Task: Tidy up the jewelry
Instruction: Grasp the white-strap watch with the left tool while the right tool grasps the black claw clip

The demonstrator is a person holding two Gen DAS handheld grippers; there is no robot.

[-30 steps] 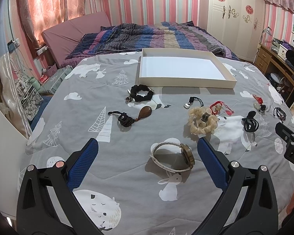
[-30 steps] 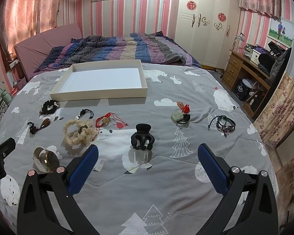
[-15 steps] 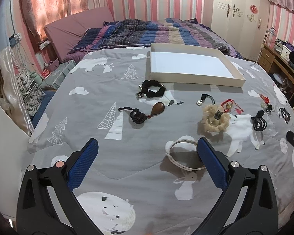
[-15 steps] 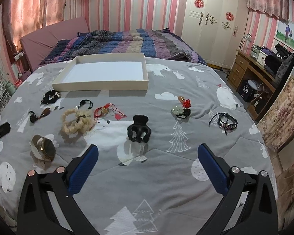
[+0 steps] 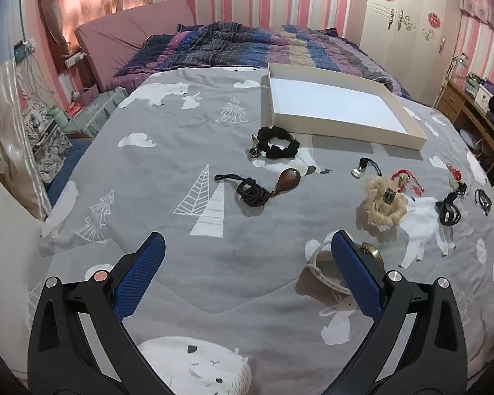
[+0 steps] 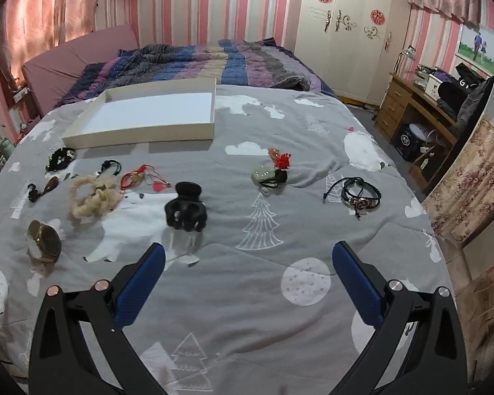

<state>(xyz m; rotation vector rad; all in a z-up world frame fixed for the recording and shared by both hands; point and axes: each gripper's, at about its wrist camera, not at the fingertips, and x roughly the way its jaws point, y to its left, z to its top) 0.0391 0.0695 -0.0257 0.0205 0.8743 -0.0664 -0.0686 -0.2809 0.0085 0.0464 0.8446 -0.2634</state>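
Observation:
Jewelry lies spread on a grey bedspread in front of an empty white tray [image 5: 339, 128] [image 6: 141, 135]. My left gripper [image 5: 247, 247] is open and empty, above the spread; its right finger partly hides a white-strap watch [image 5: 326, 270]. Ahead lie a brown pendant on a dark cord [image 5: 263, 187], a black scrunchie [image 5: 280, 144] and a cream scrunchie [image 5: 385, 207]. My right gripper [image 6: 247, 256] is open and empty. Ahead of it lie a black claw clip [image 6: 186, 210], a jade charm with red knot [image 6: 273, 171] and a black cord bracelet [image 6: 360, 194]. The watch [image 6: 44, 240] lies far left.
A striped quilt [image 5: 247, 49] is bunched behind the tray. A wardrobe [image 6: 352, 33] and a wooden desk [image 6: 418, 112] stand to the right of the bed. The bed's left edge drops to bags on the floor [image 5: 49, 138].
My left gripper has swung left, so the watch has slid from between the fingers to behind the right finger. My right gripper has lifted and drawn back slightly.

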